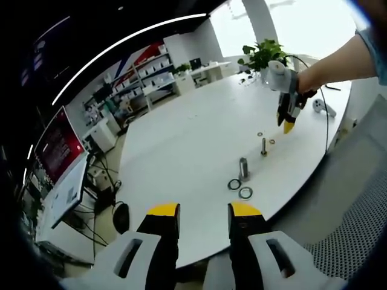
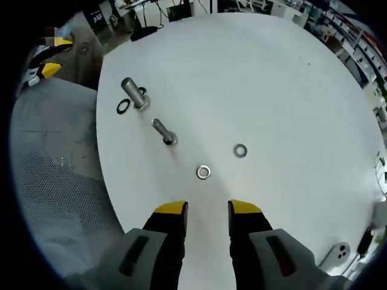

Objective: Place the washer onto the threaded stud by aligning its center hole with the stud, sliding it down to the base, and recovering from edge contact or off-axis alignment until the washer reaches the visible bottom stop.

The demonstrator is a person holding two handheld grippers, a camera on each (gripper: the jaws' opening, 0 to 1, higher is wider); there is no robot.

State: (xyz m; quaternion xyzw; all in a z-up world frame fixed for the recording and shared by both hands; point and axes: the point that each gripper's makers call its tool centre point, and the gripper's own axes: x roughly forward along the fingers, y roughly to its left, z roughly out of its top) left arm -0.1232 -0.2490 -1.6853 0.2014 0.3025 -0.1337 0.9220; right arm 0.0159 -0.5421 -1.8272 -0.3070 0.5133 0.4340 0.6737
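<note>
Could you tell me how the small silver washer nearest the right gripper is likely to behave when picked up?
The small silver metal washer lies flat on the smooth white table, so it will probably slide before lifting. Thin and rigid-looking, it likely offers the fingers little edge to grip.

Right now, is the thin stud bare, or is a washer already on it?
Bare. In the right gripper view the thin stud stands upright with nothing around its shaft; both silver washers lie flat on the table, apart from it.
</note>
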